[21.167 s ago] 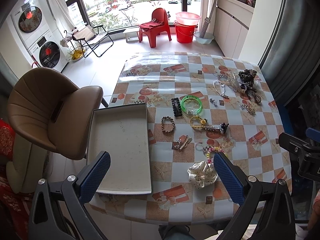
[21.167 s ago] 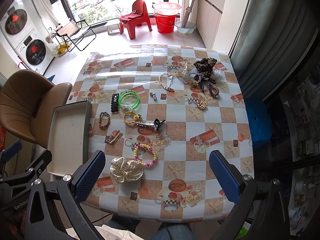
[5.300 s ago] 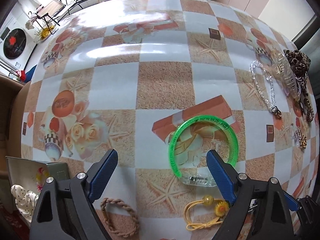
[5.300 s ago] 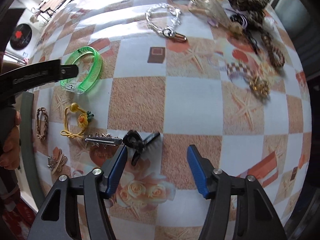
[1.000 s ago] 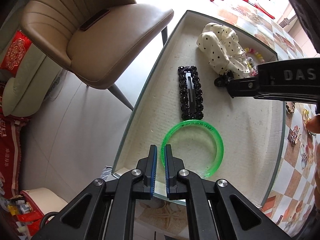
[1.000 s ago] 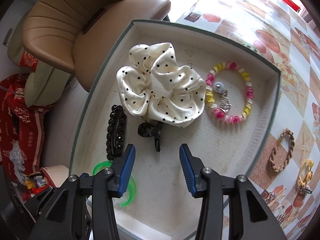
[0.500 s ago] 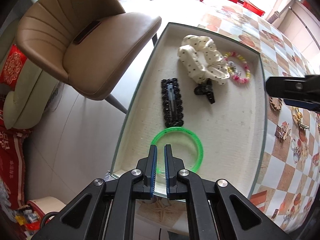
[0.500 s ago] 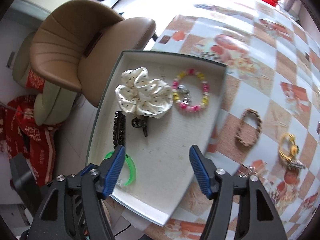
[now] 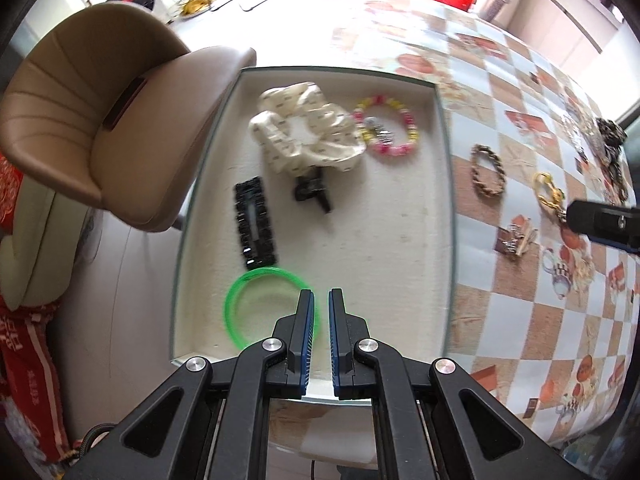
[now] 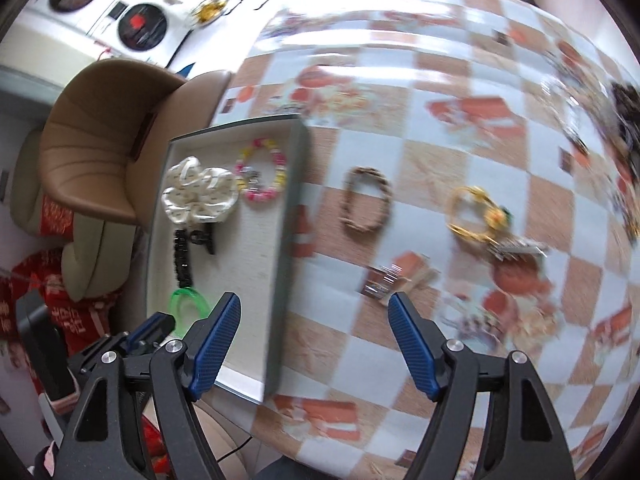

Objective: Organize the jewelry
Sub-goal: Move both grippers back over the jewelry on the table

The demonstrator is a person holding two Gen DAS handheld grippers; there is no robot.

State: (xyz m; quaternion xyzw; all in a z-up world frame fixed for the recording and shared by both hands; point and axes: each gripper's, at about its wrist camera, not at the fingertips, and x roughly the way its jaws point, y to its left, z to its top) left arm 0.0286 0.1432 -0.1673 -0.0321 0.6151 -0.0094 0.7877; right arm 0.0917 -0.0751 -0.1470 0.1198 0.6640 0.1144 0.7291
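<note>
A shallow grey tray (image 9: 445,208) holds a white dotted scrunchie (image 9: 304,136), a pink and yellow bead bracelet (image 9: 390,128), a black claw clip (image 9: 312,190), a black barrette (image 9: 256,222) and a green bangle (image 9: 244,304). My left gripper (image 9: 321,300) hovers shut and empty over the tray's near end, just right of the bangle. My right gripper (image 10: 314,300) stands open and empty above the tray's right wall (image 10: 292,220). Beyond it on the table lie a brown braided bracelet (image 10: 366,204), a yellow cord bracelet (image 10: 474,212) and small clips (image 10: 396,276).
A tan padded chair (image 9: 100,120) stands against the tray's left side. The checkered tablecloth (image 10: 440,120) runs to the right, with a heap of more jewelry (image 9: 608,140) at its far edge. Washing machines (image 10: 136,24) stand beyond the chair.
The right gripper opened wider and swung from over the tray's contents to its right wall and the table. The left gripper rose and slid right; the bangle stayed in the tray.
</note>
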